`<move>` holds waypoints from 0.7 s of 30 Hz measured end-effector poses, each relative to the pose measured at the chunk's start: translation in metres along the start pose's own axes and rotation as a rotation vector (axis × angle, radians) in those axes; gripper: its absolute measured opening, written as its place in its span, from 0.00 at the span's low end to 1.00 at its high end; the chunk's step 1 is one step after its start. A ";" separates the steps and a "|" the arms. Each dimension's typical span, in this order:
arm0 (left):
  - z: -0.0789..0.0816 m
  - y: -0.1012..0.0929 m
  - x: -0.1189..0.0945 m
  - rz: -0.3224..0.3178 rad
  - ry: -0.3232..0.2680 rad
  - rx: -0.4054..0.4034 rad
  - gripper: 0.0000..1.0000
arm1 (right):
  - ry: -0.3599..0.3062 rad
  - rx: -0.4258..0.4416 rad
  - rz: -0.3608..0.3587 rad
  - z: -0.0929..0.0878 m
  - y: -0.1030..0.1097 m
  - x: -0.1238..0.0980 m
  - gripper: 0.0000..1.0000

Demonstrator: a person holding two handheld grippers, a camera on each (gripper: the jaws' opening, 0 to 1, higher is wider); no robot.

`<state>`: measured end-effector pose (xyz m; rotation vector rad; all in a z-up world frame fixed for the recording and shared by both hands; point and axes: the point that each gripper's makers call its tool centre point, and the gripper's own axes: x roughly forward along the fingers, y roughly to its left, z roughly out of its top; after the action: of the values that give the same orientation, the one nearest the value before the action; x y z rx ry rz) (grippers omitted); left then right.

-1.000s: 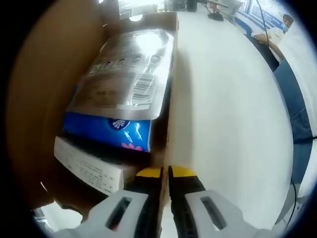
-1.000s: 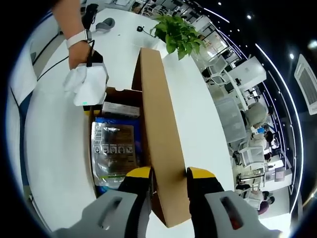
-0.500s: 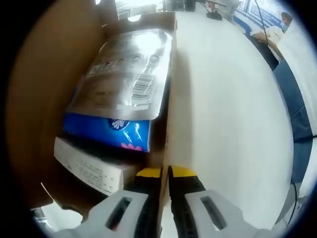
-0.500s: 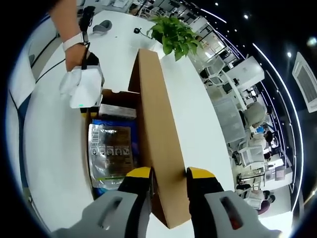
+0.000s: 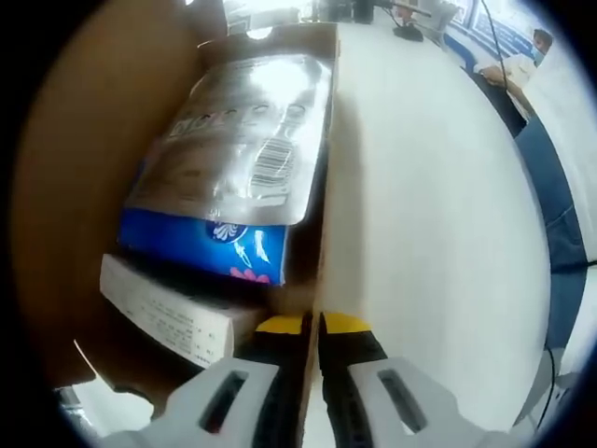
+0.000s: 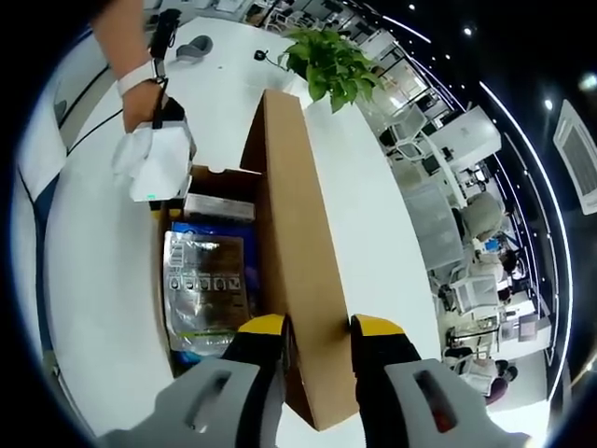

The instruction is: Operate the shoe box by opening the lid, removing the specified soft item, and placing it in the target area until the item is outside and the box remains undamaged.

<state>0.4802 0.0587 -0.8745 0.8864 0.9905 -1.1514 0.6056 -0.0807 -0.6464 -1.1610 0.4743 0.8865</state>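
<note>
The brown shoe box (image 6: pixel 173 359) stands on a white table with its lid (image 6: pixel 297 233) raised on edge. My right gripper (image 6: pixel 317 327) is shut on the lid's free edge, one yellow-tipped jaw on each side. Inside the box lie a silver foil pouch (image 5: pixel 244 131) (image 6: pixel 198 285), a blue soft pack (image 5: pixel 201 245) under it and a white carton (image 5: pixel 163 317). My left gripper (image 5: pixel 312 325) is shut on the top edge of the box's side wall (image 5: pixel 317 233). In the right gripper view its white body (image 6: pixel 154 163) sits at the box's far end, held by a hand.
The white table (image 5: pixel 429 215) runs wide beside the box. A potted green plant (image 6: pixel 331 61) stands beyond the lid's far end, and a small dark object (image 6: pixel 191 47) lies near it. Office desks and chairs fill the background.
Both views have shifted only slightly. The lid, the box and its contents stay as they were, and both grippers keep their hold.
</note>
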 end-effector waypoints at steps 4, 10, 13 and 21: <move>0.001 -0.002 -0.001 0.002 -0.004 0.013 0.03 | 0.002 0.018 0.001 -0.001 -0.002 0.001 0.25; 0.005 -0.008 -0.008 0.003 -0.006 0.027 0.03 | 0.020 -0.005 0.004 0.000 -0.004 0.002 0.24; 0.004 -0.007 -0.007 0.004 -0.006 0.029 0.03 | 0.018 0.001 -0.006 -0.001 -0.008 0.003 0.24; 0.005 -0.008 -0.008 0.003 -0.005 0.026 0.03 | 0.013 0.078 -0.054 -0.004 -0.019 0.008 0.20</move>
<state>0.4727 0.0552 -0.8657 0.9046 0.9717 -1.1655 0.6255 -0.0838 -0.6424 -1.1040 0.4820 0.8070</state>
